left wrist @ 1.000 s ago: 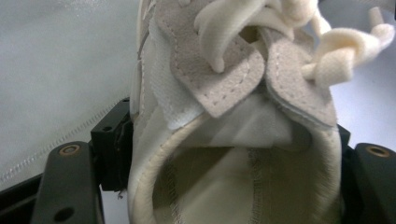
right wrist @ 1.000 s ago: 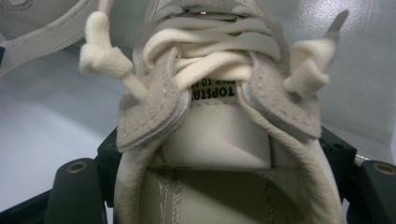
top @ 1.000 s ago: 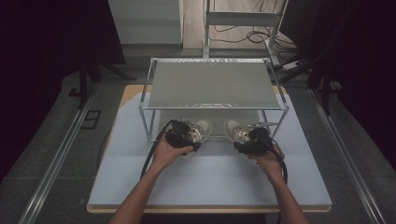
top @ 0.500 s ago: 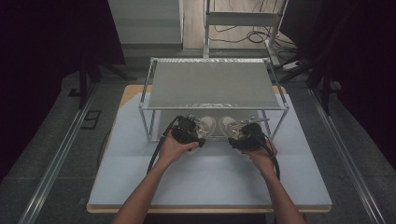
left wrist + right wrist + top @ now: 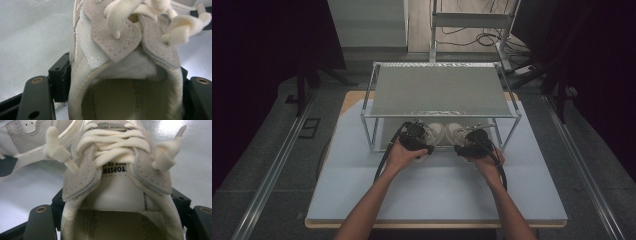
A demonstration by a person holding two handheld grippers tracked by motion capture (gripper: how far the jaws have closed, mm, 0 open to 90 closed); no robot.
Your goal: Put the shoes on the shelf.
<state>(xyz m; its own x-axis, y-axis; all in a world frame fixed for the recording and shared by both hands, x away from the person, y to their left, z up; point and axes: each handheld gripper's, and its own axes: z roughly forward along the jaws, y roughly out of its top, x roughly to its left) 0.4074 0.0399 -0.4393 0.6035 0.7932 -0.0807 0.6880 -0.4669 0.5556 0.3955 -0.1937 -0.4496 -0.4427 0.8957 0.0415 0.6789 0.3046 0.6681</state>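
Sliding both shoes under the rack point(image 5: 439, 90) is the step you're on, by my read: a metal-frame shelf stands on the bench point(image 5: 437, 192) and the pair sits at its front edge, on the lower level.

Left shoe point(image 5: 433, 133) is in your left gripper point(image 5: 421, 140), right shoe point(image 5: 455, 133) in your right gripper point(image 5: 468, 141), side by side, toes pointing away from you.

Next move, I'd say: push both further in level, keep the heels clear of the top shelf's front bar, then let go.

High view gives the layout but hides the grip. The gripper views show it: fingers point(image 5: 37, 100) clamp the left shoe's heel collar from both sides; the other fingers point(image 5: 41, 222) do the same on the right shoe, with laces point(image 5: 112, 147) and tongue label visible.
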